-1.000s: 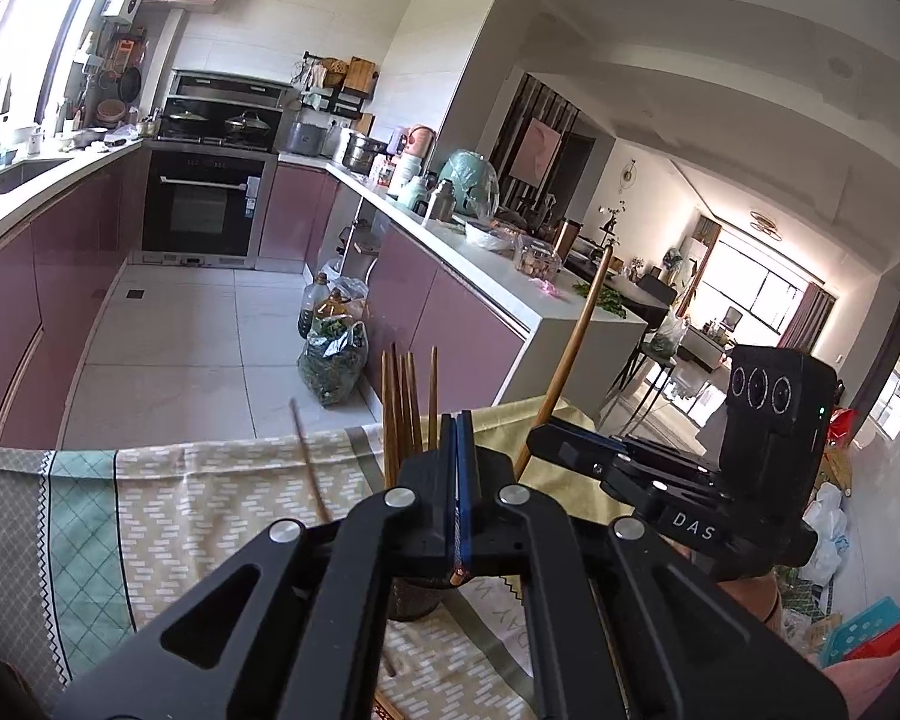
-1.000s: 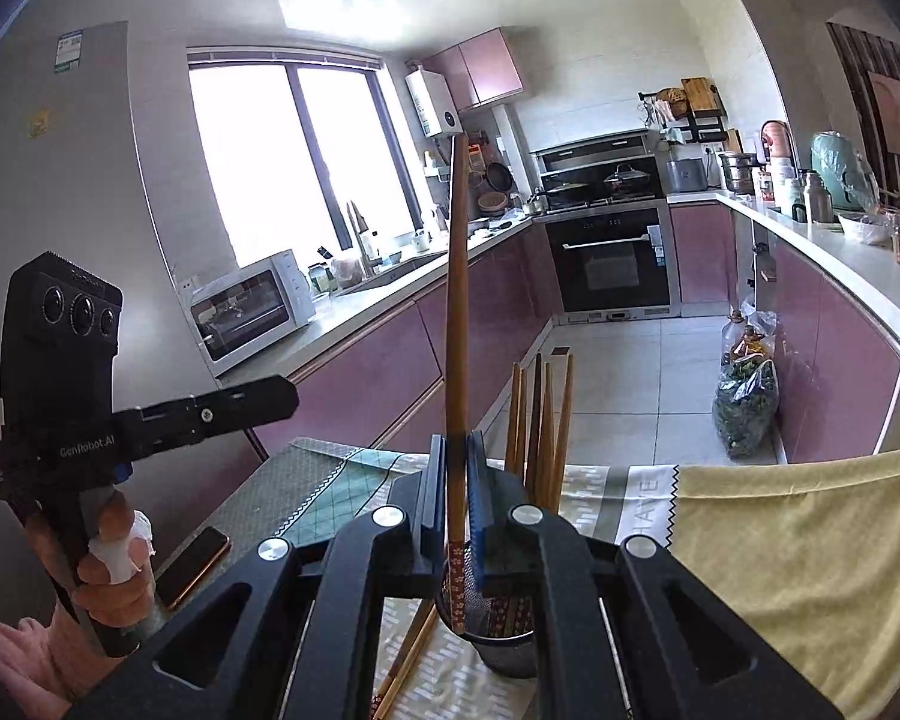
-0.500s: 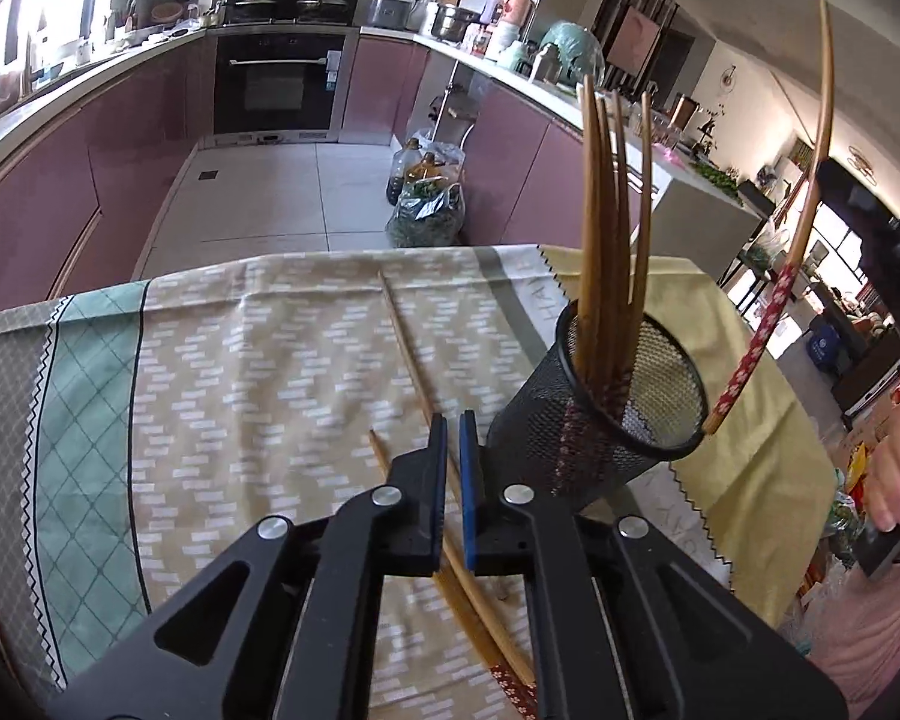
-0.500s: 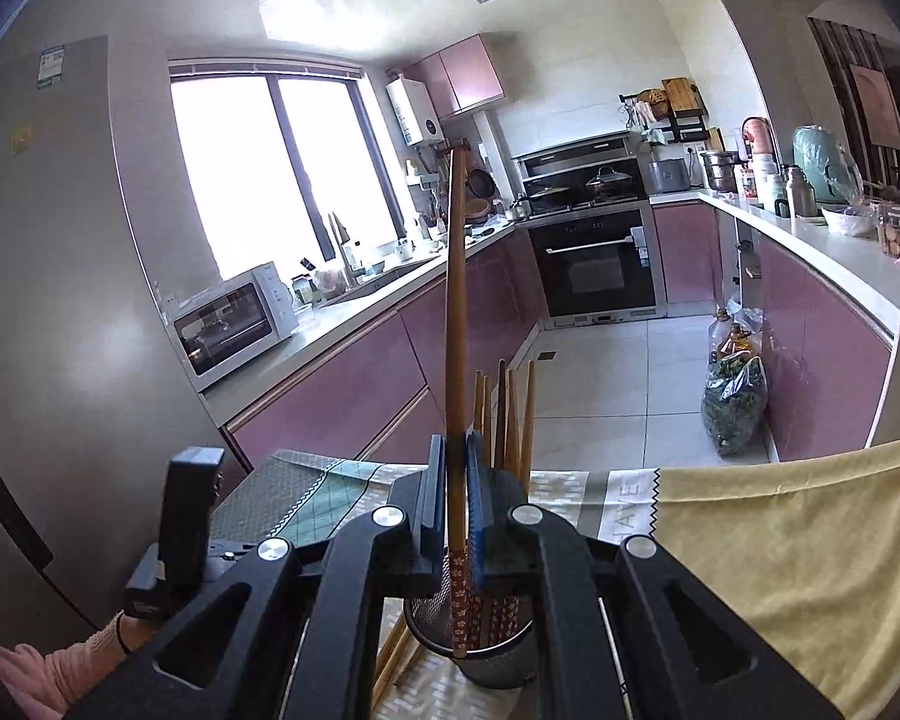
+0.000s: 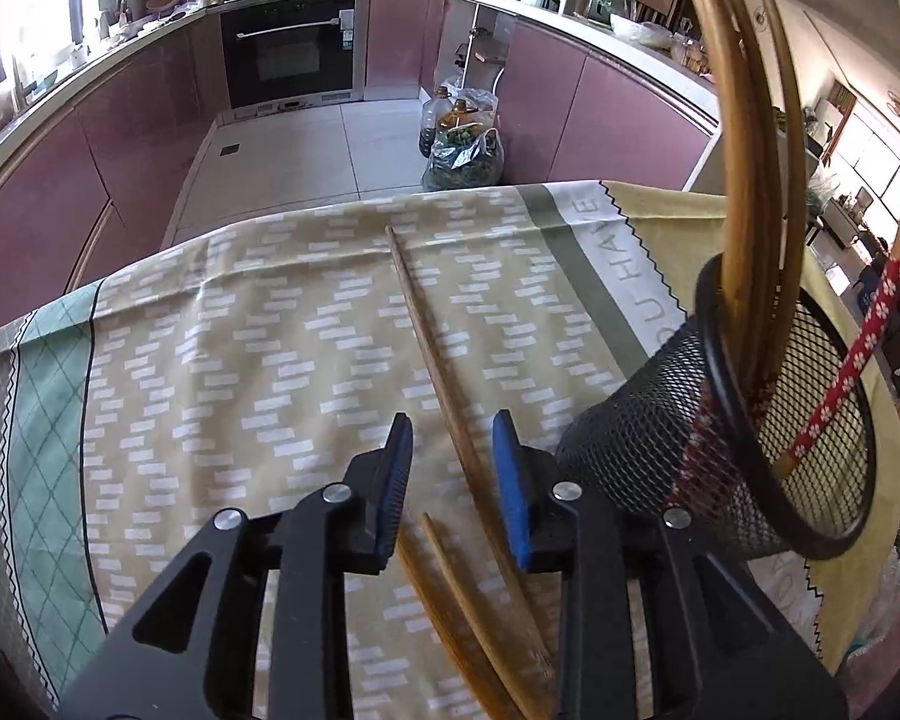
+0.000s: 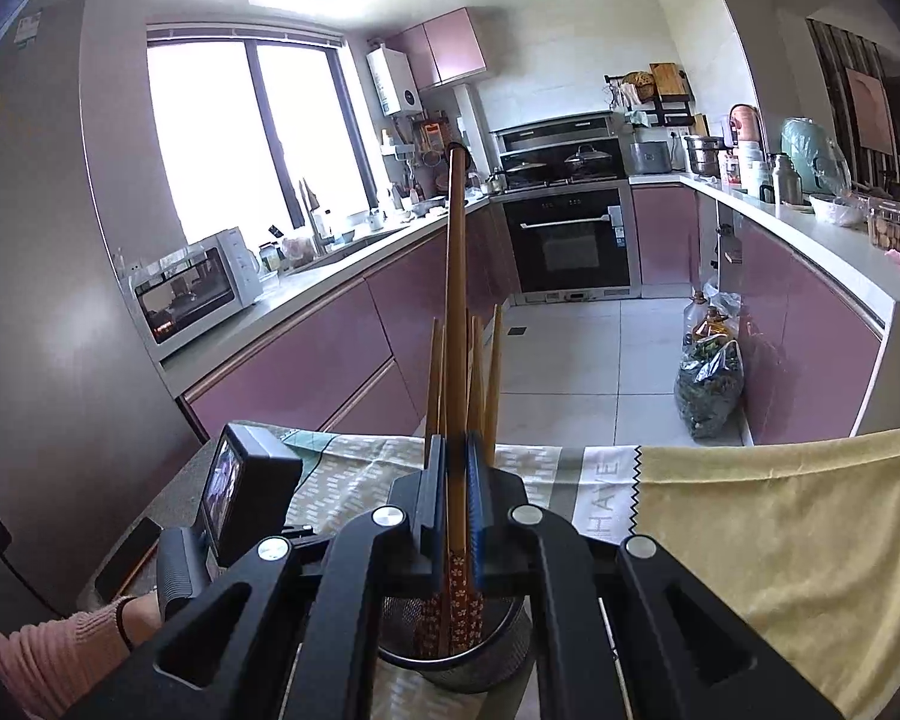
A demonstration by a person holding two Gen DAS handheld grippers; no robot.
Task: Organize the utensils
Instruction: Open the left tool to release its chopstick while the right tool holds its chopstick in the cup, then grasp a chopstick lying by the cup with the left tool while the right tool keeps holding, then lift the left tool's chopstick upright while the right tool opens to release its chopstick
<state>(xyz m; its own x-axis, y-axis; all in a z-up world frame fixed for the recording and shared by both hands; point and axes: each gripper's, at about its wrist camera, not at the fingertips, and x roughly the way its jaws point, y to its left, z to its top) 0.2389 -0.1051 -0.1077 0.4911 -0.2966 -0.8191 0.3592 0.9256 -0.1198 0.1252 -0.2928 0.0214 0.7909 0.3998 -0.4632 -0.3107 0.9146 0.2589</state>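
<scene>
The left gripper (image 5: 453,453) tips steeply down over the cloth-covered surface (image 5: 222,360), its blue-padded fingers (image 5: 397,468) parted a little, having just been opening. A long wooden chopstick (image 5: 432,354) lies flat on the cloth and runs up between those fingers, but the pads stand clear of it on both sides. Two more loose chopsticks (image 5: 450,588) lie on the cloth just below, partly under the gripper's frame. The black mesh holder (image 5: 648,432) sits just beside the left gripper on its right, with several wooden chopsticks standing in it.

The right gripper (image 6: 457,480) points only slightly downward, and its fingers (image 6: 435,492) are clenched on a single patterned chopstick (image 6: 455,300), held nearly upright. Its red flowered lower end dips into the mesh holder, seen here directly below the fingers, among the other chopsticks standing there. From the right wrist view, the person's pink sleeve (image 6: 36,654) and left hand (image 6: 144,615) grip the other tool's handle low at the left.
</scene>
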